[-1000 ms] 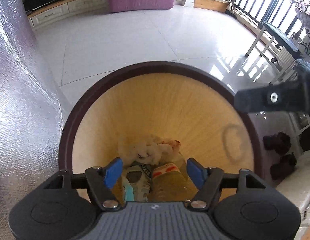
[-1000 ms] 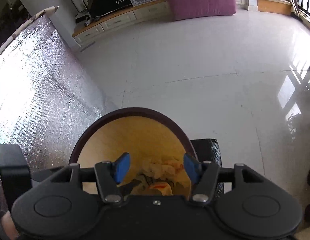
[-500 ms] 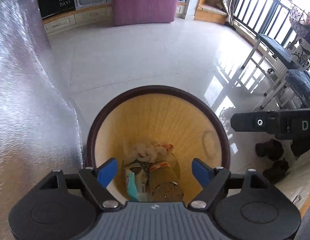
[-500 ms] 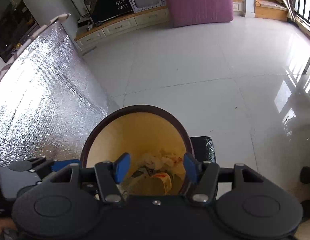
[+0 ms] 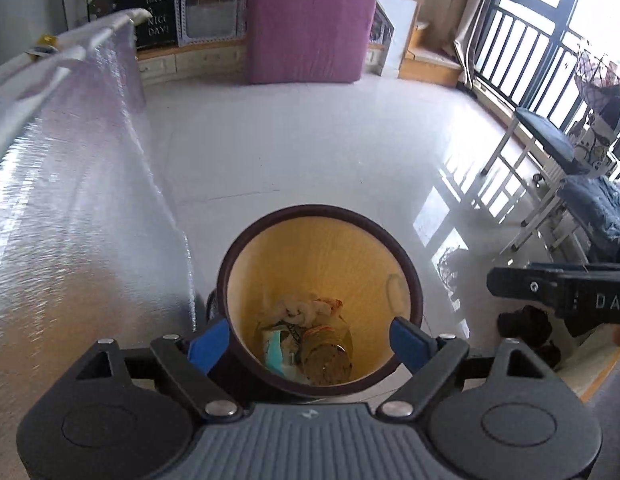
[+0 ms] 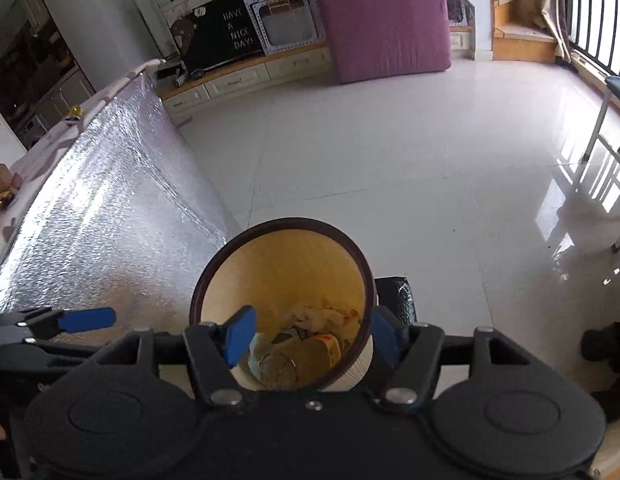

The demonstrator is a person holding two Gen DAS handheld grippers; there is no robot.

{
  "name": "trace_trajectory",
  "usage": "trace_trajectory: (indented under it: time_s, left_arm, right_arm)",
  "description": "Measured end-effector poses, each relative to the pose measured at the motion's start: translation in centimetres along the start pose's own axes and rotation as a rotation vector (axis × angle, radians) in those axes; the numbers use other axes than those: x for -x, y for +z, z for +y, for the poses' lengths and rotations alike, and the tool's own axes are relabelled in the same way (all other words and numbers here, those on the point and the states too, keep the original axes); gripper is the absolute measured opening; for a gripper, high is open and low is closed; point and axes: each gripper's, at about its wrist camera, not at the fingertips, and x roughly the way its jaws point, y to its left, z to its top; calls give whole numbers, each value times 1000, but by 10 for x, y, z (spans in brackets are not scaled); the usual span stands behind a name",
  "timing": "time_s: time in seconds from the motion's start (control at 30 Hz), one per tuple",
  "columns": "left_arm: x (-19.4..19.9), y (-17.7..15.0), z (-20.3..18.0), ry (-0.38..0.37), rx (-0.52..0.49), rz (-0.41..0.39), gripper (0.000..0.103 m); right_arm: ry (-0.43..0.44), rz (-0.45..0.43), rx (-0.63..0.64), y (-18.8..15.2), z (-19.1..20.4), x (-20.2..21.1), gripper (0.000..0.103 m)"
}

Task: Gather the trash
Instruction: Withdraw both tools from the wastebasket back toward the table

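White tiled floor [image 5: 310,152] fills most of the scene, glossy under the window light. Along the left runs a big silver foil sheet [image 5: 70,208], hanging from a worktop edge. Far back, a purple cushion [image 5: 310,28] leans upright against the cabinets. Down on the floor stands the trash bin [image 5: 321,216], dark rim, yellow inside, right beside the foil. At its bottom lies the trash: crumpled white paper [image 5: 298,308], a teal-and-white wrapper [image 5: 276,346] and a clear plastic bottle [image 5: 327,354], all bunched together. Left gripper [image 5: 310,342] hangs above the bin, blue pads spread wide, nothing in them. Right gripper [image 6: 311,338] hangs over the bin too, jaws parted, empty.
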Motion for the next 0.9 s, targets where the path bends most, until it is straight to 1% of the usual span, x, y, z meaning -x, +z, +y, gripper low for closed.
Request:
trace_trajectory:
  time_s: [0.2, 0.27, 0.4, 0.5, 0.57, 0.63, 0.9]
  left_arm:
    - [39, -13, 4, -4, 35, -27, 93]
    - [50, -18, 6, -3, 39, -35, 97]
    - [72, -26, 9, -2, 49, -52, 99]
    - [85, -34, 9, 3, 43, -65, 103]
    - [93, -38, 8, 1, 36, -69, 103]
    - [100, -41, 7, -1, 29, -75, 103]
    - [126, -55, 6, -16, 20, -123, 103]
  right_arm:
    - [-2, -37, 1, -15, 5, 32, 71]
    - [-6, -50, 9, -21, 8, 43, 78]
    - [-44, -77, 59, -33, 17, 60, 83]
    - [-64, -82, 72, -43, 19, 72, 90]
    - [-78, -90, 80, -49, 22, 79, 100]
    - [-92, -104, 92, -54, 25, 87, 103]
    - [-120, -157, 106, -67, 39, 118, 103]
